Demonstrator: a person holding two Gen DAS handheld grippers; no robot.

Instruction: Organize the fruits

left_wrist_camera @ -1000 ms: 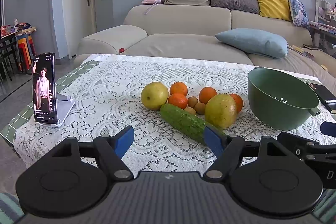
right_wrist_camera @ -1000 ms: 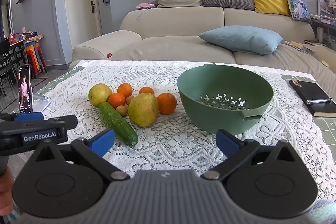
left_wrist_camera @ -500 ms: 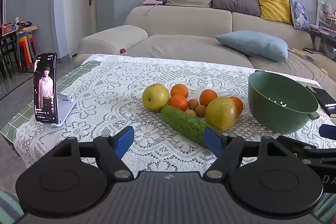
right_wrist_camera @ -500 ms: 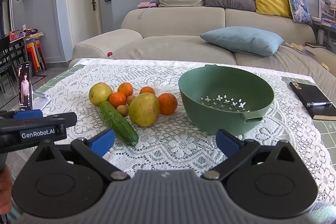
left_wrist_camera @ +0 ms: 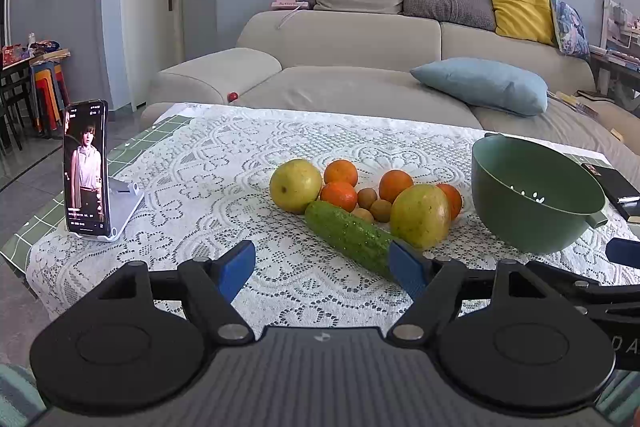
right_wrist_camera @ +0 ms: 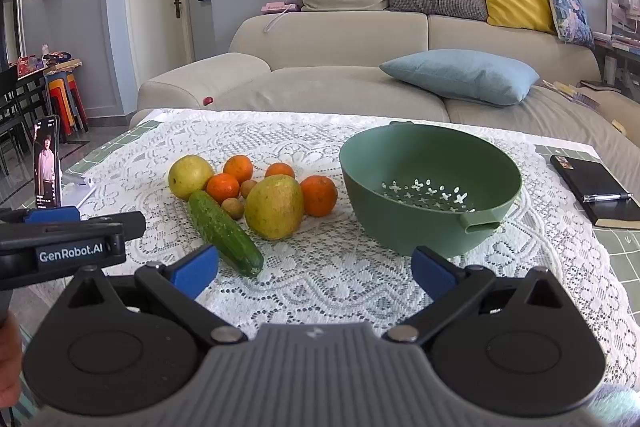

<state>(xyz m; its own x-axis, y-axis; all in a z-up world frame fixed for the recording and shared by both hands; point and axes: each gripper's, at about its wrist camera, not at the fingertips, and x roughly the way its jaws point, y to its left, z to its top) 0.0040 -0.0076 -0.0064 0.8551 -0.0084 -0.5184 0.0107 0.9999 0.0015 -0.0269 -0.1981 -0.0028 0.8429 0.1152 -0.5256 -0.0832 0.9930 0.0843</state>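
green colander: the green colander (right_wrist_camera: 430,187) stands on the right part of the lace tablecloth (right_wrist_camera: 328,283), nothing visible inside it; only the right wrist view looks down onto its perforated floor, while the left wrist view gives mostly its outer wall.
fruit pile: left of the colander and apart from it, two yellow-green fruits (left_wrist_camera: 295,185) (left_wrist_camera: 420,215), four oranges (right_wrist_camera: 319,195) and small brown fruits (left_wrist_camera: 367,197) sit bunched together, with the cucumber (right_wrist_camera: 224,233) lying slantwise against the front of the group.
left gripper: the left gripper (left_wrist_camera: 322,267) hovers above the cloth with its blue pads spread wide, holding nothing; the cucumber's near end shows just behind the right-hand pad.
right gripper: the right gripper (right_wrist_camera: 314,269) is also wide apart and empty, low over the cloth in front of the colander.
seen in the right view only: the left tool's body with the "genrobot.ai" label, and the whole black notebook (right_wrist_camera: 598,187) with a pen on it at the table's right edge.
seen better in the left view: the phone (left_wrist_camera: 86,169) upright on its white stand at the table's left side, screen lit.
background: beige sofa (left_wrist_camera: 360,67) with a blue pillow behind the table.
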